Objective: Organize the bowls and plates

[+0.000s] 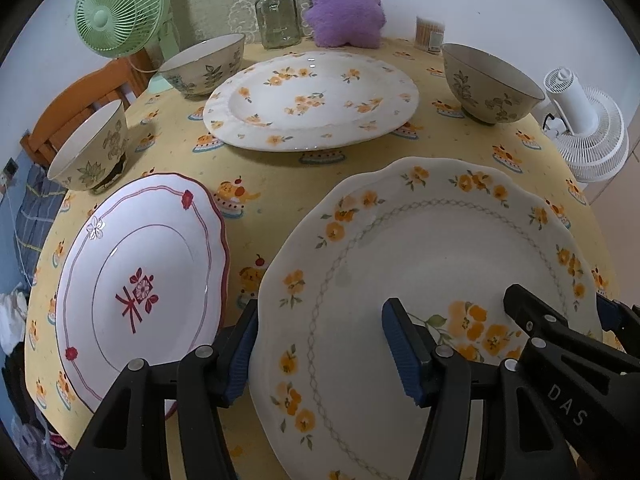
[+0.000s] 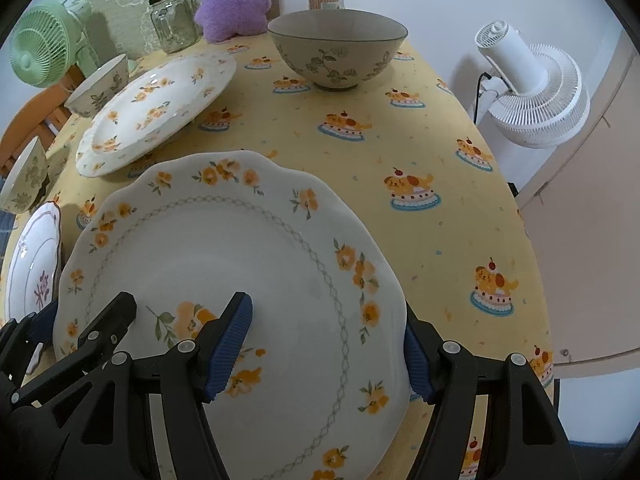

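Note:
A large scalloped plate with orange flowers (image 1: 432, 248) (image 2: 240, 248) is at the table's near edge. My left gripper (image 1: 320, 308) is shut on its left rim, one pad at the outer edge and the other on the inner face. On the opposite rim my right gripper (image 2: 326, 312) is shut the same way. Each gripper also shows in the other's view, the right gripper (image 1: 560, 300) and the left gripper (image 2: 88, 306). A red-trimmed plate (image 1: 140, 280) lies to the left. A flowered plate (image 1: 312, 100) lies behind. Three leaf-patterned bowls (image 1: 208, 64) (image 1: 92, 148) (image 1: 488, 84) stand around it.
The round table has a yellow cloth (image 1: 280, 184). At its back stand a green fan (image 1: 116, 8), a glass jar (image 1: 278, 16), a purple plush (image 1: 346, 4) and a box of sticks (image 1: 430, 34). A white fan (image 1: 588, 128) stands off the right edge, a wooden chair (image 1: 80, 100) at the left.

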